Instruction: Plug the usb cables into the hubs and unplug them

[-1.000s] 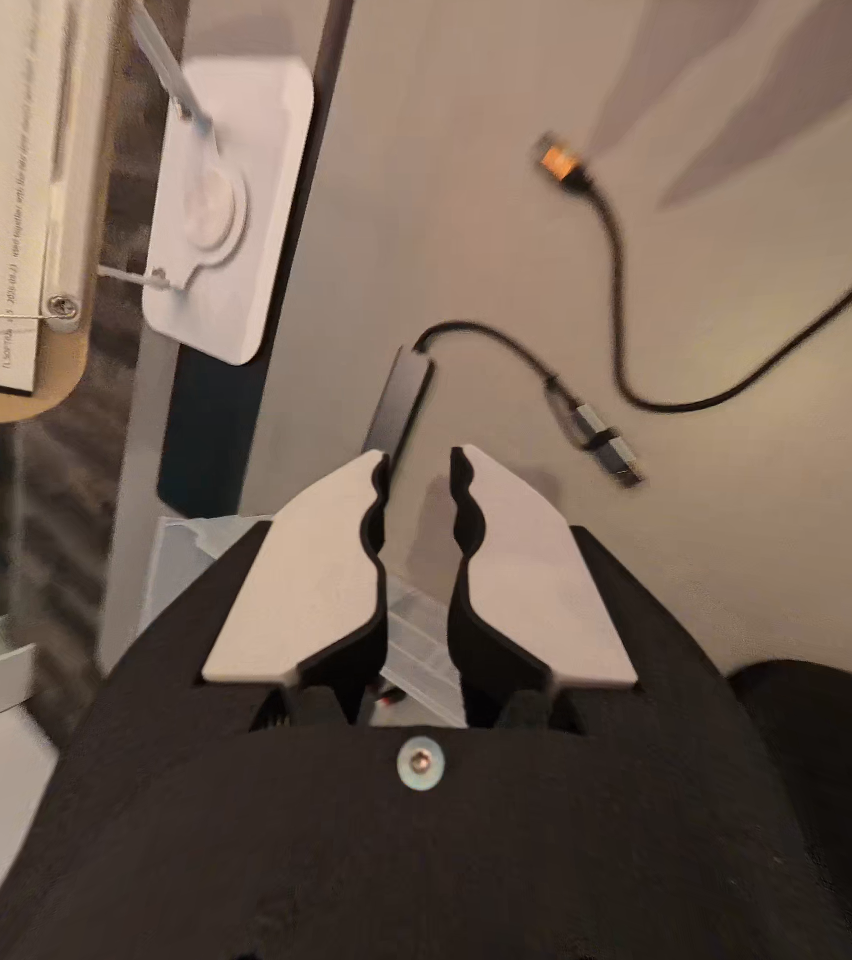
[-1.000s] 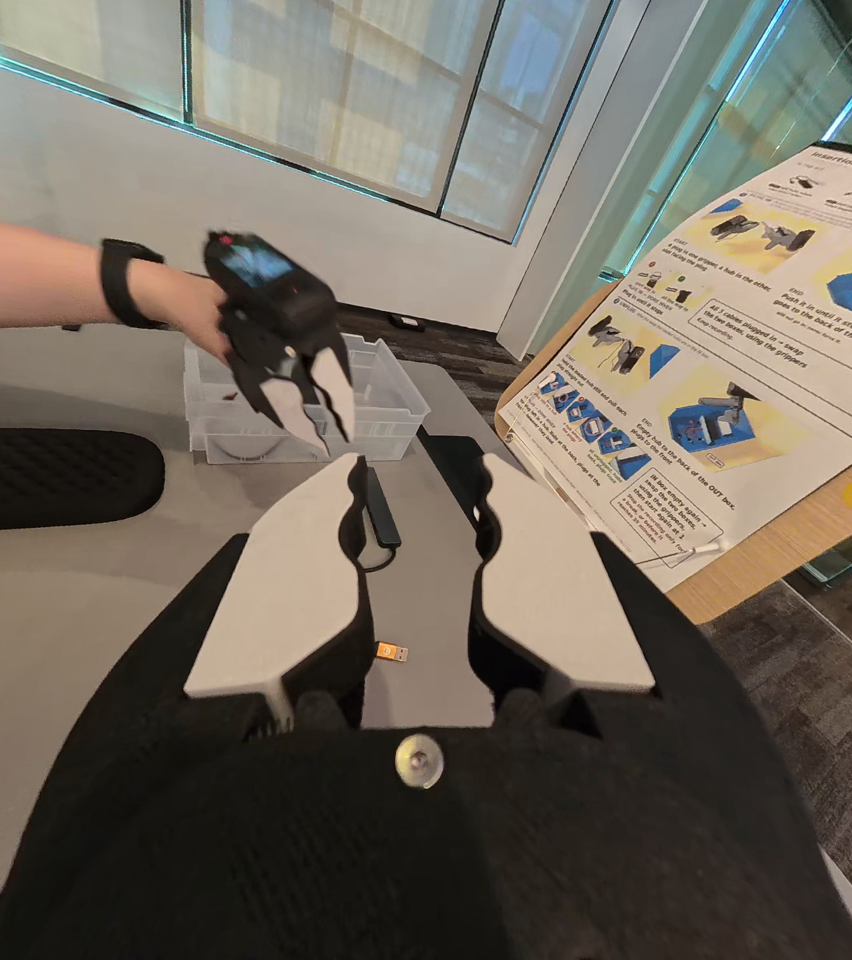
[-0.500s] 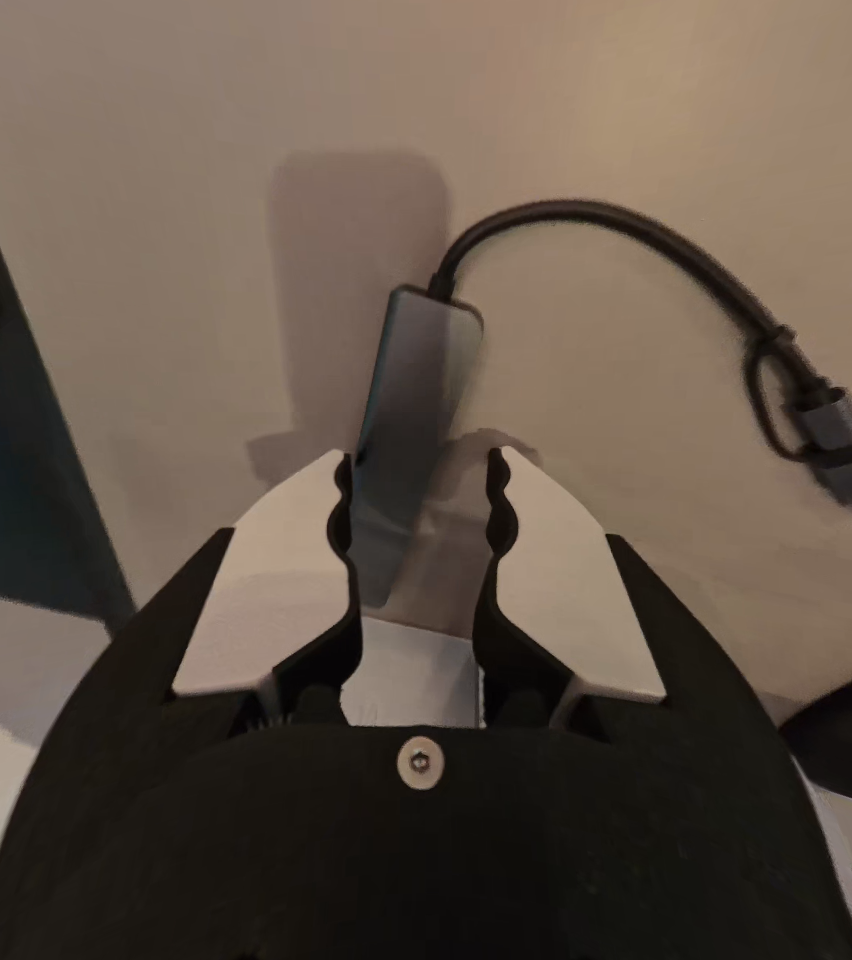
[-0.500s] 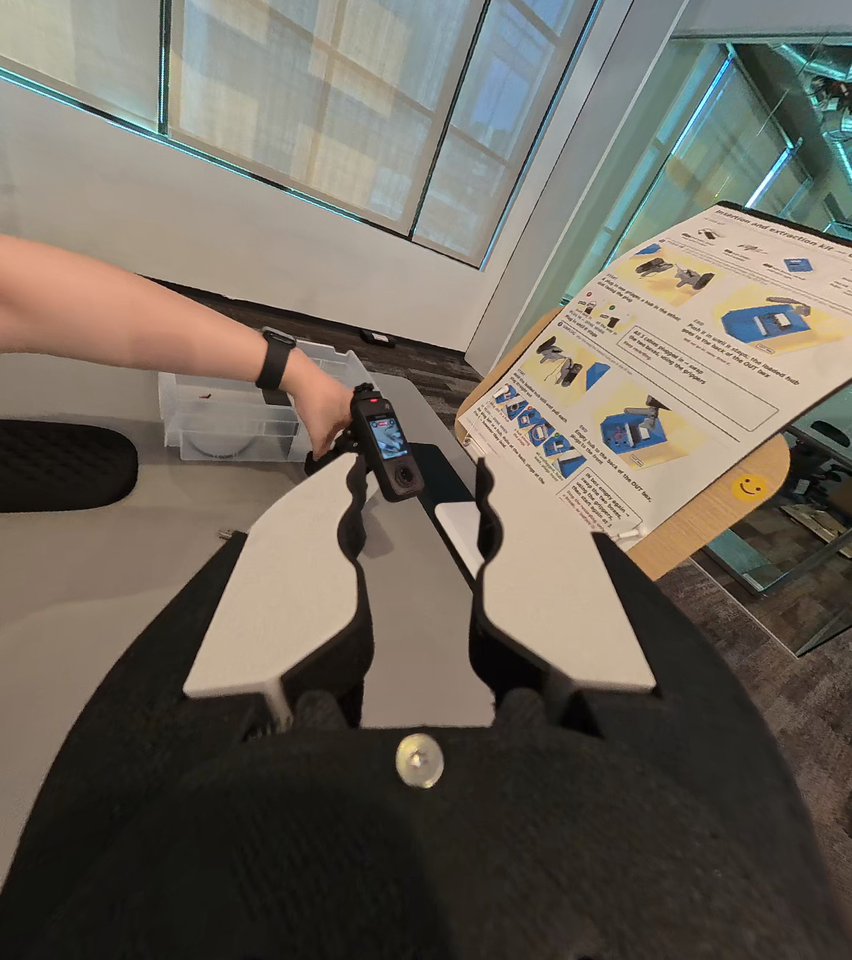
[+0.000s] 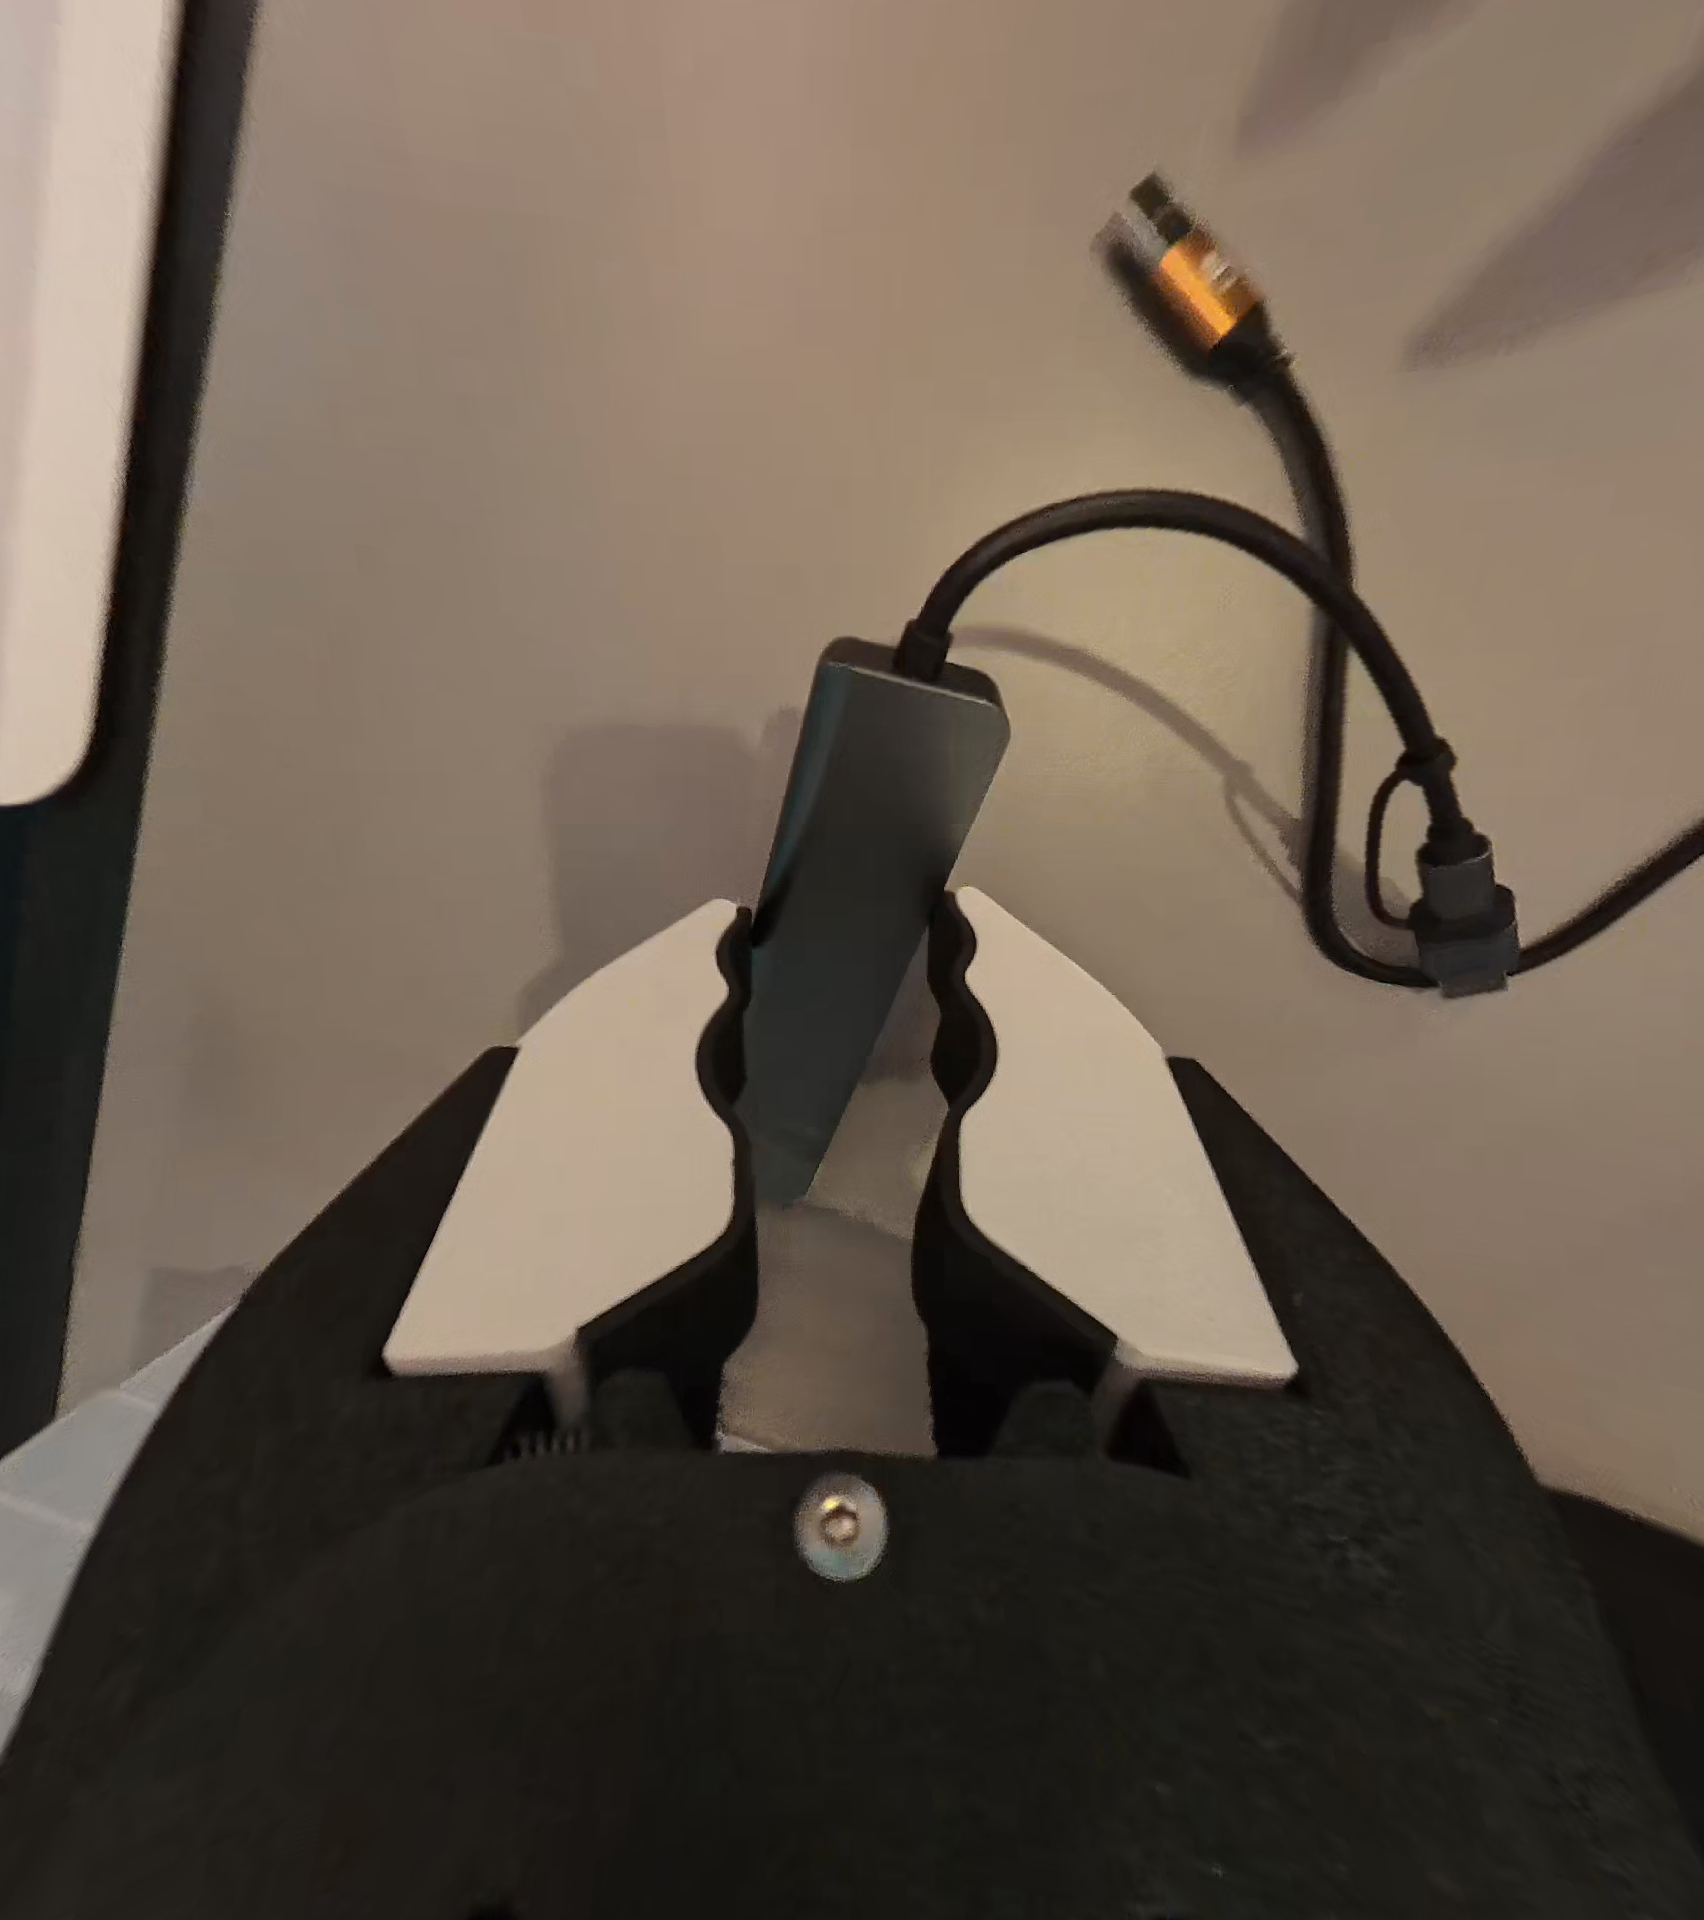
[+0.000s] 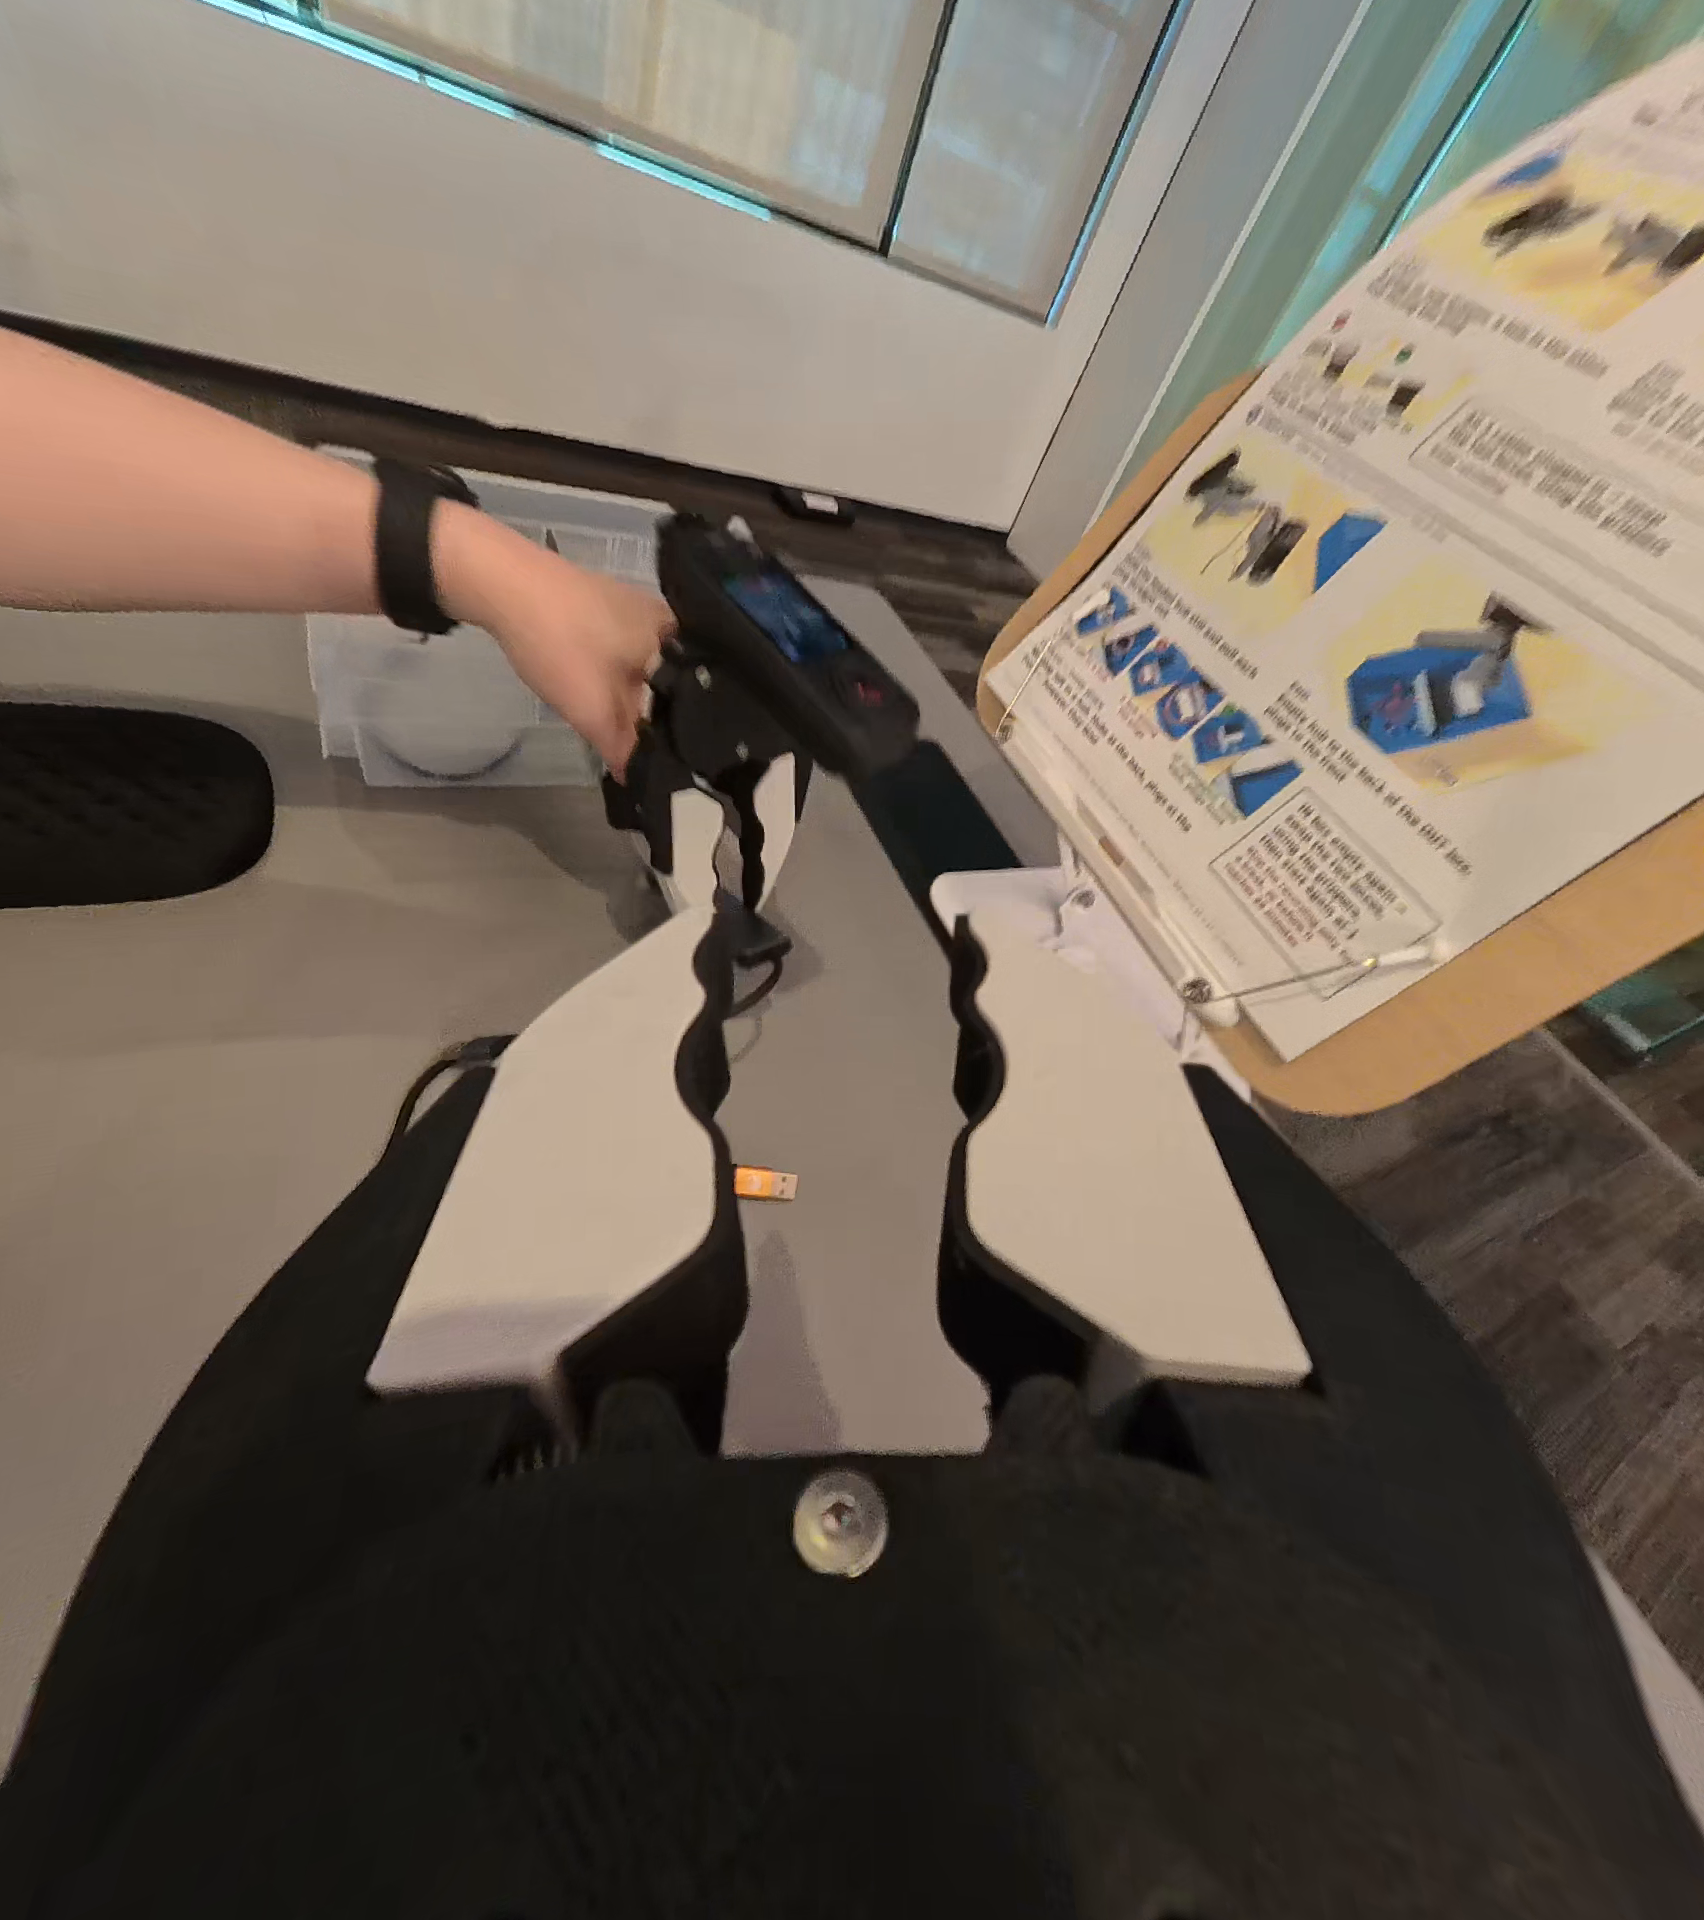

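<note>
We see the slim dark grey metal hub [image 5: 869, 925] between our left gripper [image 5: 837, 914] fingers, above the grey desk [image 5: 567, 416]; the orange-sleeved cable plug [image 5: 1191, 281] lies right, beyond it.

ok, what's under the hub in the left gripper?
Bare grey table and the hub's shadow; the USB hub sits between the left gripper fingers, tilted. Whether its near end touches the table is hidden.
</note>
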Demonstrator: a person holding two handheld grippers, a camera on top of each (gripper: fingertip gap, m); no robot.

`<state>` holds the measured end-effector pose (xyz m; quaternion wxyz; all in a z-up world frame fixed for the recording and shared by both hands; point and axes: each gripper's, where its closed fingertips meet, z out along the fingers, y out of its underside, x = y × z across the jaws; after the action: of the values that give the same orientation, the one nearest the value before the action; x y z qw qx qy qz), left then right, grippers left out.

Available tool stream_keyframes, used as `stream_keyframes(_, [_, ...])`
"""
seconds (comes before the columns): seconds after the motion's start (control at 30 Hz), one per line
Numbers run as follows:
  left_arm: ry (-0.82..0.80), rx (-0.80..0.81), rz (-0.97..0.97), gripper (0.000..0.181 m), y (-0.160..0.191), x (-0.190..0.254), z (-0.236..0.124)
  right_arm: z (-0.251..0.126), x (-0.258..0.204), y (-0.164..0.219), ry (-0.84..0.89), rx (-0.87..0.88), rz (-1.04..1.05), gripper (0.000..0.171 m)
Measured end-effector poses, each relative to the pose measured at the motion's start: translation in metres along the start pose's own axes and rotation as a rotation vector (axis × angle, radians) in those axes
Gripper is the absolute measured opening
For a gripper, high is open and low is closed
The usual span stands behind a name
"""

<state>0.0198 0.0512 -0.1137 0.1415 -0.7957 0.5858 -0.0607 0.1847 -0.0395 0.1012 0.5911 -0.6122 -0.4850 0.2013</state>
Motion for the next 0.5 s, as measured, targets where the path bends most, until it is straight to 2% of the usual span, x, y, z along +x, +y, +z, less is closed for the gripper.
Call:
stream_keyframes(0.1, [-0.048,0.111,-0.057,0.032,-0.007,0.012,-0.010,0.020,-0.001,0.016,-0.007,-0.084,0.039,0.041])
stream_keyframes(0.23, [-0.115,0.055,-0.182,0.031,0.008,0.010,0.015,0.035,-0.002,0.036,0.011,-0.193,0.037,0.041])
stream_keyframes(0.37, [0.002,0.042,-0.291,0.031,0.009,0.020,0.041,0.035,-0.003,0.042,0.018,-0.224,0.041,0.041])
stream_keyframes(0.47, [0.024,0.096,-0.348,0.031,0.005,0.023,0.040,0.031,-0.002,0.044,0.029,-0.234,0.040,0.042])
stream_keyframes(0.5, [0.029,0.112,-0.372,0.039,0.005,0.024,0.039,0.029,0.000,0.044,0.034,-0.233,0.040,0.042])
